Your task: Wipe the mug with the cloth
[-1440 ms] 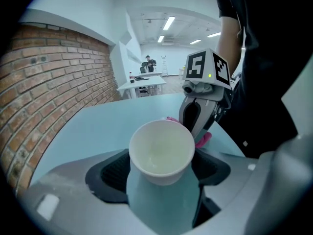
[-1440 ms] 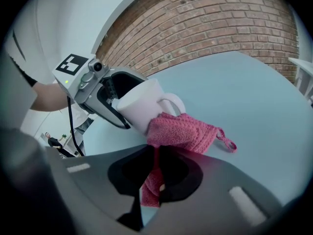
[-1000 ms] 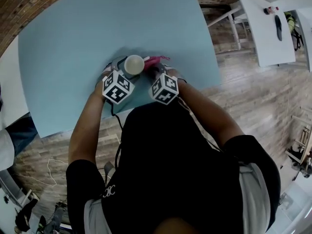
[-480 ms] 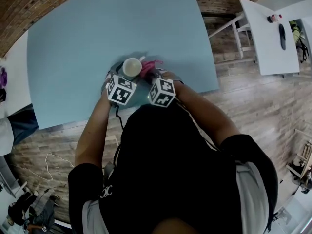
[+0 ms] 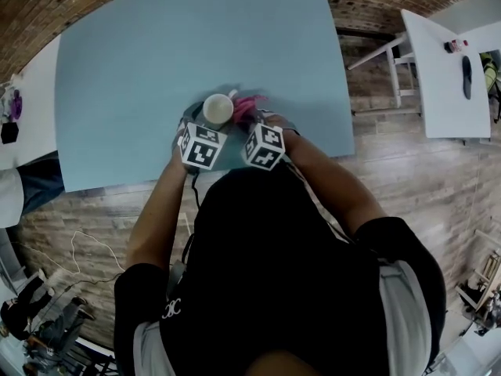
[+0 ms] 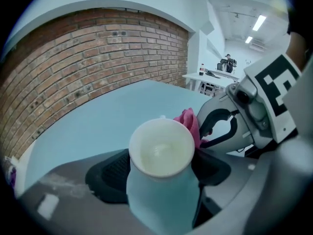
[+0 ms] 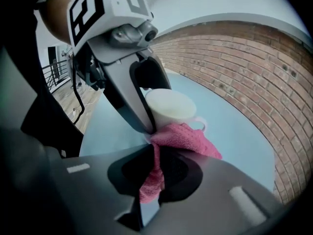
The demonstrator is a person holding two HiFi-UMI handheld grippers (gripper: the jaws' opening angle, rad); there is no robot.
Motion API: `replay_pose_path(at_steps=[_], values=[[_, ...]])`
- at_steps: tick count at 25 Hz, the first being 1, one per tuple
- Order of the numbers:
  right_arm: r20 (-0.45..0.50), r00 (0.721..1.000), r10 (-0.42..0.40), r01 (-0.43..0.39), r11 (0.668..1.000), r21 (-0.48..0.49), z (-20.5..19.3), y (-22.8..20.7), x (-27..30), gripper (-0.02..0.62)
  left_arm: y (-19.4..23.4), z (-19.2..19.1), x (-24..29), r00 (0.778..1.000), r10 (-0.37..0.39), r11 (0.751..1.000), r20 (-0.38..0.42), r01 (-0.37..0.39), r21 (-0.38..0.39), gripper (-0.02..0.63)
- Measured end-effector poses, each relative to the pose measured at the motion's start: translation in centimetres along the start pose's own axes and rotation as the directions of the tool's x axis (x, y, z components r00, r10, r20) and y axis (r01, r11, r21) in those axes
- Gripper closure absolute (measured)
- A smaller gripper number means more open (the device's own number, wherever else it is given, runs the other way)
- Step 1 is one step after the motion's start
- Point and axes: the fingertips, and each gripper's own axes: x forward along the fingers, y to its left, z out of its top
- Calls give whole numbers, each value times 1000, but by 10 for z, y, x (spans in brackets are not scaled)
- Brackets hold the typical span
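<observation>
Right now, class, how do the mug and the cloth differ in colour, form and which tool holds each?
The mug is pale and rigid; the cloth is pink and limp. The mug stands upright in the left tool; the cloth hangs crumpled from the right tool. Both are gripped, and they touch at the mug's side.

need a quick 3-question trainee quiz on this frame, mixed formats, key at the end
1. True or false: the left gripper is empty.
2. What is clamped in the right gripper? A) pink cloth B) sponge C) spoon
3. Fill in: the mug has its opening facing ___.
Key: 1 false, its jaws are shut on the mug. 2 A. 3 up.
</observation>
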Motion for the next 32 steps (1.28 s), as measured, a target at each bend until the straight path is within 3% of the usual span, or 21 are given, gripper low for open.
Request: replay_pose_path(at_steps=[3, 5, 8, 14, 16, 18, 21, 24, 27, 29, 30, 32], values=[[6, 1000, -9, 9, 1000, 19, -1, -7, 1, 552, -2, 0, -4, 999, -31, 999, 24, 30, 13, 193], [6, 1000, -21, 21, 999, 45, -4, -13, 0, 552, -8, -7, -8, 996, -86, 992, 23, 83, 94, 187], [2, 999, -50, 49, 996, 68, -5, -23, -2, 552, -9, -22, -16, 984, -176, 959, 17, 167, 230, 175], [-5, 998, -64, 64, 995, 78, -1, -28, -1, 552, 16, -19, -12, 977, -209, 902, 32, 180, 392, 175], [-10, 998, -61, 62, 994, 86, -1, -27, -1, 552, 15, -11, -8, 973, -227, 849, 36, 180, 496, 190], [-19, 998, -59, 61, 995, 84, -1, -26, -1, 552, 10, -6, -7, 966, -259, 771, 14, 198, 606, 195], [-34, 997, -63, 65, 995, 71, -2, -25, -1, 552, 2, -4, -4, 946, -320, 671, -52, 265, 693, 195], [-52, 997, -65, 68, 995, 76, -4, -24, -3, 552, -4, -1, -1, 923, -369, 601, -105, 323, 731, 189], [-66, 995, -68, 74, 994, 82, -5, -23, -5, 553, -6, -1, -1, 909, -391, 550, -142, 354, 756, 187], [-68, 995, -78, 84, 993, 88, -4, -25, -4, 552, -5, 0, -1, 906, -394, 542, -153, 364, 758, 192], [-69, 994, -83, 89, 991, 95, -4, -25, -4, 553, -5, 1, 0, 906, -396, 554, -151, 367, 747, 195], [-69, 994, -90, 97, 990, 106, -5, -26, -6, 552, -5, 2, 0, 909, -397, 606, -129, 365, 707, 198]])
